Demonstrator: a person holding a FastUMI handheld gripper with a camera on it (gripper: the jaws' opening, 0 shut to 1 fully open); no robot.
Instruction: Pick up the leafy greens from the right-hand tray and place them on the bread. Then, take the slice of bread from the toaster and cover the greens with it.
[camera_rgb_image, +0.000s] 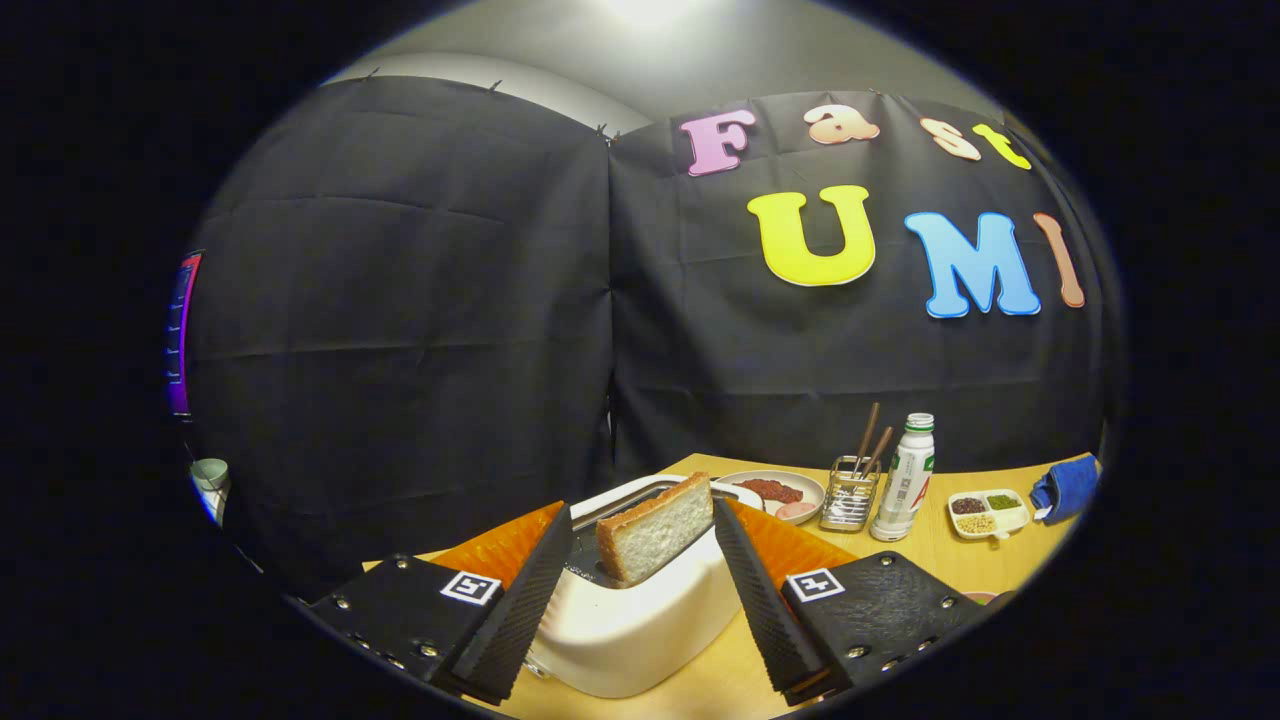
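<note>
The toaster (640, 620) has a smooth, glossy white shell that looks like plastic, and the slice of bread (655, 540) standing in its slot shows a porous, crumbly face with a browner crust. The gripper (640, 590) stands open on either side of the slice, its fingers (520, 600) matt black with finely ribbed pads (rubbery-looking). The table (930, 560) is pale matt wood, the utensil holder (850, 495) shiny wire metal, and the bottle (905, 480) glossy plastic.

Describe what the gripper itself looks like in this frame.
The gripper has two black fingers with ribbed, grooved inner pads. Each sits on a black textured block with silver screws and a small square black-and-white marker; orange parts show behind them.
</note>
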